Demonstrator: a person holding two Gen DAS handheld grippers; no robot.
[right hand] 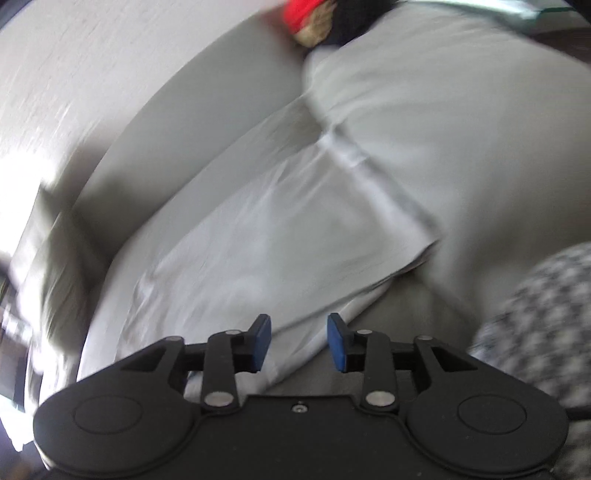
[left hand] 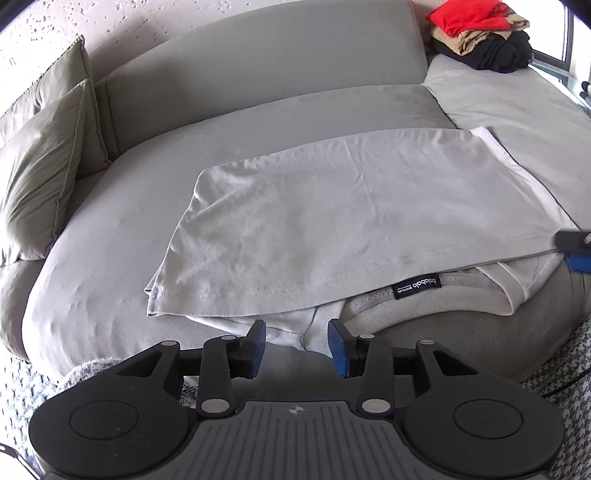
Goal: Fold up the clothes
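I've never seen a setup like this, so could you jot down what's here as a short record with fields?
Place: grey sofa
Garment being folded: pale T-shirt, folded over, neck label showing at the near edge
Left gripper: open, empty, at the shirt's near edge
Right gripper: open, empty, view blurred
Other clothes: pile of red, tan and black items at the sofa's far right
Cushions: olive, at the left end
Floor: patterned rug

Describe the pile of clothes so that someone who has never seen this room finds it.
Start at the grey sofa and follow its backrest to the far right end. The pile of clothes sits there: red on top, tan and black beneath, unlike the pale shirt spread flat in front.
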